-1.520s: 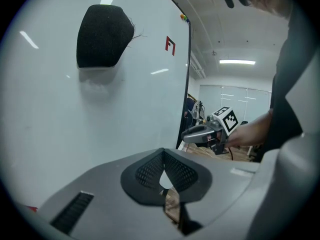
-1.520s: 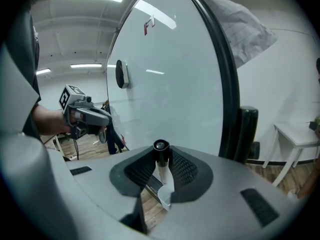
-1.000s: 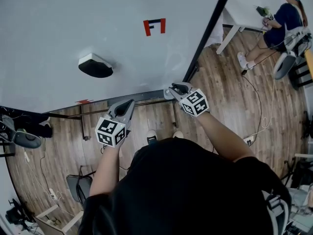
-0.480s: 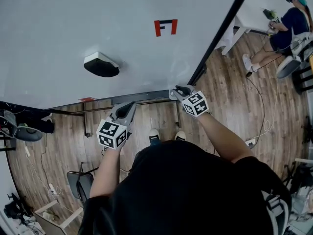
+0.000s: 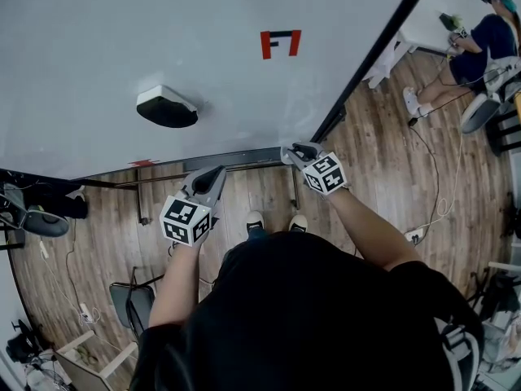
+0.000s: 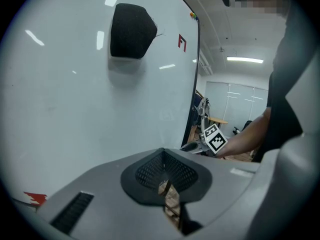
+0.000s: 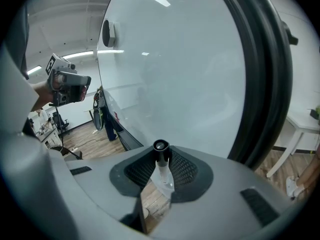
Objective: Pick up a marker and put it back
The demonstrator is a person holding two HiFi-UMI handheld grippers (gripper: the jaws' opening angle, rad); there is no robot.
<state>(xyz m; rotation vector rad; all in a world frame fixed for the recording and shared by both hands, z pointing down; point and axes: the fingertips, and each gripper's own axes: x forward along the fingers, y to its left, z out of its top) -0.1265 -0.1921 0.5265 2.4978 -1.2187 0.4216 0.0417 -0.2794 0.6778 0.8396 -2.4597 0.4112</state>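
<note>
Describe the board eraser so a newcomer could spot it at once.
Start at the big white whiteboard filling the head view's upper left. Below and left of its red drawn mark sits the block eraser, white back over black felt. It is the only raised thing there; the red marks are flat.

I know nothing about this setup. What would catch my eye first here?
The big whiteboard fills the head view, with a black eraser stuck on it and a red mark further right. Below it, a person holds two grey grippers: the right gripper clamps a black-capped marker, and the left gripper is shut and empty.
</note>
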